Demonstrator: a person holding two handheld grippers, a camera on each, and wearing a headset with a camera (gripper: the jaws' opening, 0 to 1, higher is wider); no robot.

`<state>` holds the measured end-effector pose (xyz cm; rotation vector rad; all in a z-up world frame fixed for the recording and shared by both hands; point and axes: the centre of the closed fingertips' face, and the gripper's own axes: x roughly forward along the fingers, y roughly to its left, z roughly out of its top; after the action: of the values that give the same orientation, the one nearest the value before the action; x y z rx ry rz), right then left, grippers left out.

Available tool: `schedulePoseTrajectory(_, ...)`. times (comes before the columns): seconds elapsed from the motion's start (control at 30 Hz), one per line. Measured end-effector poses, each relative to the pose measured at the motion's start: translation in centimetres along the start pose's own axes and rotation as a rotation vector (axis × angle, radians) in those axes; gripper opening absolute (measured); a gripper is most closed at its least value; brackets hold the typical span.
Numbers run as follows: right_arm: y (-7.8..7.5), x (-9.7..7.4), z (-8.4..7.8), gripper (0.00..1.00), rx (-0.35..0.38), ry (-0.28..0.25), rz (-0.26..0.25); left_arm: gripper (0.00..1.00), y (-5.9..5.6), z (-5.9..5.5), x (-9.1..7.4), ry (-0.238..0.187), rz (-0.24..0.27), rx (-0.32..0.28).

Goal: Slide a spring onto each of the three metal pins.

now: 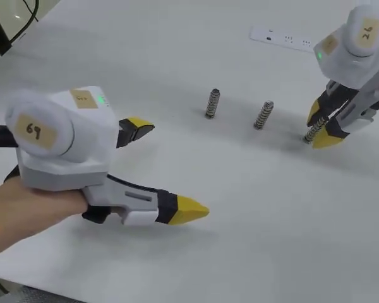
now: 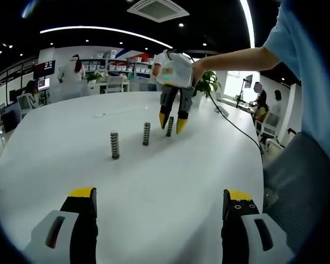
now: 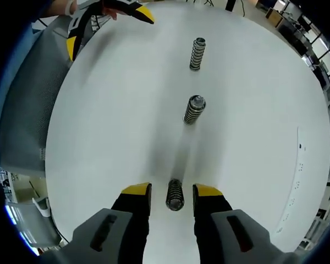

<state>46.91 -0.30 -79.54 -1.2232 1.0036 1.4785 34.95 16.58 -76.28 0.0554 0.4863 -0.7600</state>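
Three metal pins stand in a row on the white table, each with a spring on it: the left spring (image 1: 212, 103), the middle spring (image 1: 263, 115) and the right spring (image 1: 314, 129). My right gripper (image 1: 321, 127) points down over the right spring (image 3: 175, 195), its yellow-tipped jaws open on either side with small gaps. The middle spring (image 3: 193, 109) and the far spring (image 3: 197, 53) line up beyond it. My left gripper (image 1: 167, 167) hovers low at the near left, open and holding nothing. From the left gripper (image 2: 160, 193) all three springs (image 2: 146, 133) stand ahead, with the right gripper (image 2: 172, 118) over the farthest.
A white power strip (image 1: 284, 38) lies at the table's far edge. The white table (image 1: 252, 208) spreads wide around the pins. A cable (image 2: 236, 129) runs along the table's right side, and chairs and people are in the office beyond.
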Motion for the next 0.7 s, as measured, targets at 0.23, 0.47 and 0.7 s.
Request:
schedulePoseTrajectory(0.23,0.0,-0.1,0.4,0.61,0.031,-0.061,-0.029,0.92,0.0,0.3,0.1,-0.004,-0.002,0.006)
schedulePoseTrajectory(0.47,0.2,-0.4,0.7,0.82,0.092,-0.158,-0.083,0.92,0.0,0.8,0.2,-0.014,-0.003,0.01)
schedulePoseTrajectory(0.7,0.8,-0.6,0.5,1.0,0.151,-0.225,-0.128,0.93,-0.1,1.1,0.1,-0.016,-0.01,0.02)
